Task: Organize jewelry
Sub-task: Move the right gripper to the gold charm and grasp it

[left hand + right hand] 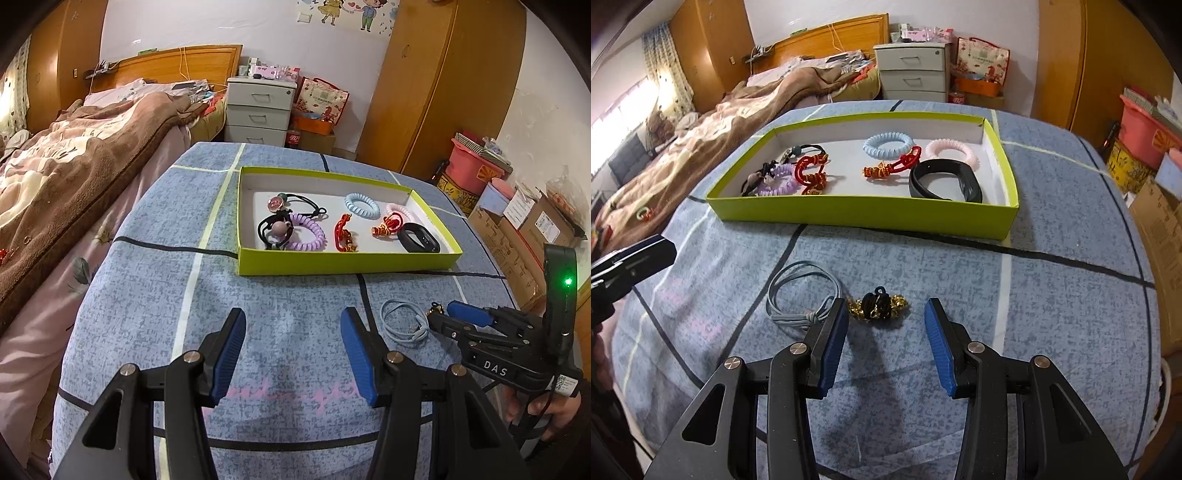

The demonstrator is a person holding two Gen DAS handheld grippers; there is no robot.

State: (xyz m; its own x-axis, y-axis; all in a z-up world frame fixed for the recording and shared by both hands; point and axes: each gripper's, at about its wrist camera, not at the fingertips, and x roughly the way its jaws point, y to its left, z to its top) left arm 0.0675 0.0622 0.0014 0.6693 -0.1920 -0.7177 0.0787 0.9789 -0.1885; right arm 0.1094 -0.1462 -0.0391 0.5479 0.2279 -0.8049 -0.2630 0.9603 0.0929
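A lime-green box (347,264) (864,212) on the blue checked cloth holds several hair ties and bracelets, among them a black band (945,181) and a purple coil tie (306,234). On the cloth in front of the box lie a grey-blue elastic tie (798,291) (404,323) and a black-and-gold bracelet (879,308). My right gripper (884,321) is open, low over the cloth, with the black-and-gold bracelet just ahead between its fingers. It also shows in the left wrist view (448,314). My left gripper (293,334) is open and empty above bare cloth.
A bed with a brown blanket (74,166) runs along the left. A white drawer unit (258,110) stands behind the table. Cardboard boxes (524,229) and a pink tub (472,170) stand at the right. The table edge curves near both sides.
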